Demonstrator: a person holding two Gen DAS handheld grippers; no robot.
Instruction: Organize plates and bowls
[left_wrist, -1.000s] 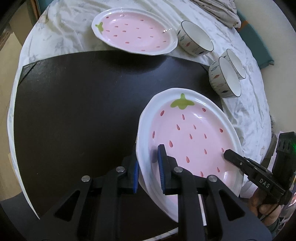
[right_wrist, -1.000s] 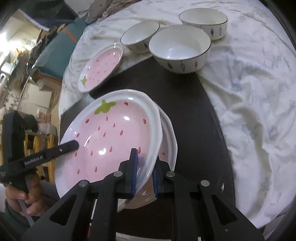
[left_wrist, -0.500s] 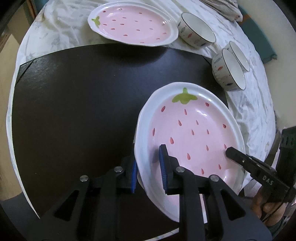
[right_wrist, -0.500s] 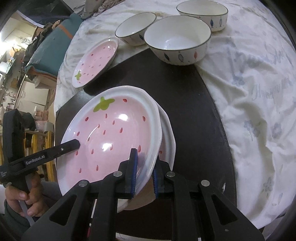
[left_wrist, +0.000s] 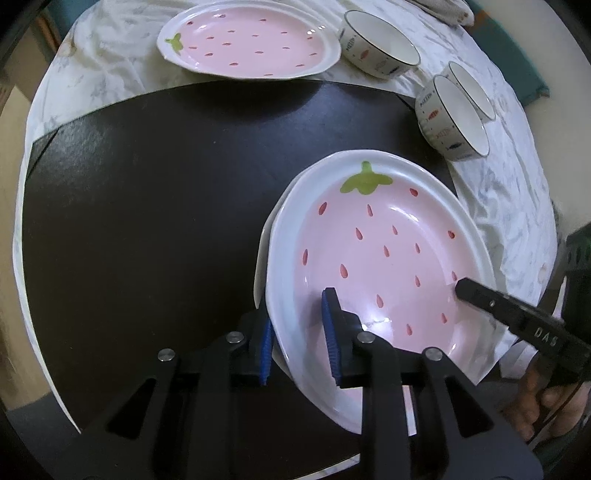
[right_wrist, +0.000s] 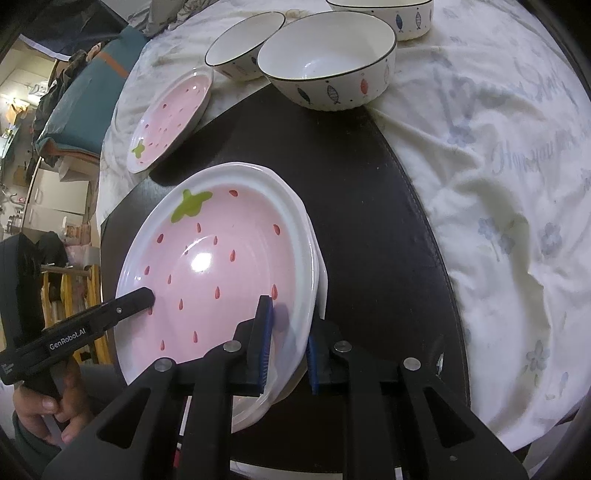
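I am setting the top strawberry plate (left_wrist: 373, 258) down onto a second plate (right_wrist: 320, 273) just like it, and the two are now nesting on the dark mat (left_wrist: 147, 206). My left gripper (left_wrist: 297, 332) is straddling the near-left rim; its jaws have just been opening, and a sliver of space is showing by the inner pad, so I am judging that grip loosened rather than firm. My right gripper (right_wrist: 286, 341) is straddling the opposite rim with its jaws only a little apart, and I cannot tell whether its pads are pressing or are already slack. Two plates are therefore stacked. Left to do: a third strawberry plate (left_wrist: 247, 40) is lying beyond the mat's far edge on the white cloth (right_wrist: 498, 166), and three fish-patterned bowls (right_wrist: 328, 66) are standing apart past the mat's far-right corner, not yet nested. Nothing is lying on the mat between the stack and those pieces, so the way across is looking open.
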